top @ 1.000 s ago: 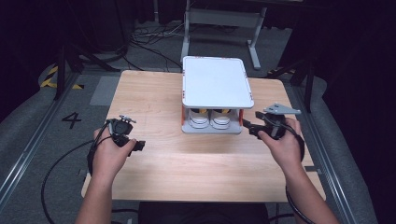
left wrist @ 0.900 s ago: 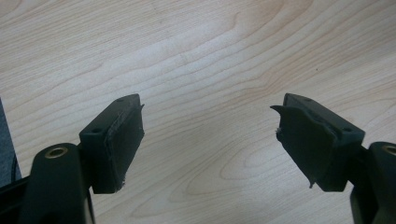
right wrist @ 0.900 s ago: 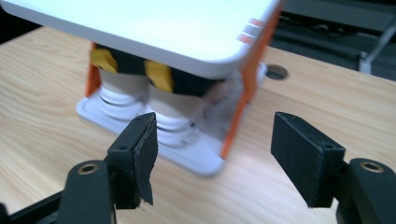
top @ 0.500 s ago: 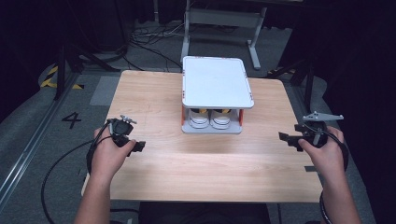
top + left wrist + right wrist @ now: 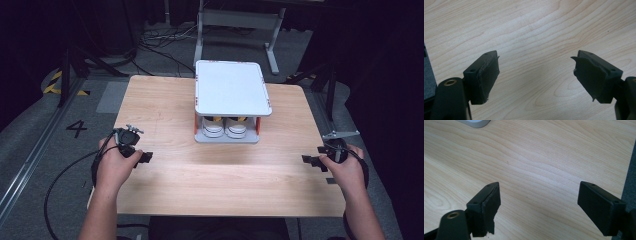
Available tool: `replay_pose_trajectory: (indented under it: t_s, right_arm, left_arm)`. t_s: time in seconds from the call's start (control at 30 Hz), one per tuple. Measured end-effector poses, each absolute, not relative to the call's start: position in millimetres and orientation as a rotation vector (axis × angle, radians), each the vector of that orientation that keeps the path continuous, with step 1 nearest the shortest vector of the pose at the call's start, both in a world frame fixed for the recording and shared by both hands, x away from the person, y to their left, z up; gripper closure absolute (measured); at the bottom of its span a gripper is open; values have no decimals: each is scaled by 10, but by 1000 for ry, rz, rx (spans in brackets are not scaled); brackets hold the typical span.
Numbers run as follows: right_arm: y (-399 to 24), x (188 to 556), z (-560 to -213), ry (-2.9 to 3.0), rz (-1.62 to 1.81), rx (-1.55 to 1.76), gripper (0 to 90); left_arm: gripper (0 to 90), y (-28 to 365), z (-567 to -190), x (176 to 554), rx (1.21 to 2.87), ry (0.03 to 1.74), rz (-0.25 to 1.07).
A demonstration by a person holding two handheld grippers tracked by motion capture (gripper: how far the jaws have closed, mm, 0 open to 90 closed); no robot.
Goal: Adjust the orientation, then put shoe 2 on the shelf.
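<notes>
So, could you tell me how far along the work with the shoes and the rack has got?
Done, by the look of it: a pair of white shoes sits on the lower shelf of the small white rack. In hand: nothing. The right gripper is near the table's right edge, its jaws just opened and empty, and the left gripper is open over bare wood. Left: little that I can see, perhaps only resting both hands.

One table [image 5: 210, 175], one two-tier rack [image 5: 232, 95], two white shoes [image 5: 225, 127] (lower tier), two grippers [image 5: 142, 157].
</notes>
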State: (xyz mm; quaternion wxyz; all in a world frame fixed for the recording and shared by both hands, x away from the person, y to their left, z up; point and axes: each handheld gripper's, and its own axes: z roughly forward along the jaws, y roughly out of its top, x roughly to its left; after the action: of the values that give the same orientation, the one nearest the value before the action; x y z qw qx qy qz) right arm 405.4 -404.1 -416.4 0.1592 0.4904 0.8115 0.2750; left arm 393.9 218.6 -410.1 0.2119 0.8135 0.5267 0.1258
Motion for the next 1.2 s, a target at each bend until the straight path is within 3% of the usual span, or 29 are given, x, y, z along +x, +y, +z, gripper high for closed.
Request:
replay_pose_trajectory:
  t_s: [0.5, 1.2]
  right_arm:
    - [-3986, 4255, -4765, 2237, 861, 1338, 175]
    - [-3908, 4269, -4877, 2186, 958, 1327, 123]
  left_arm:
    - [203, 2241, -4238, 4014, 2254, 1511, 339]
    - [203, 2195, -4420, 4084, 2283, 1474, 360]
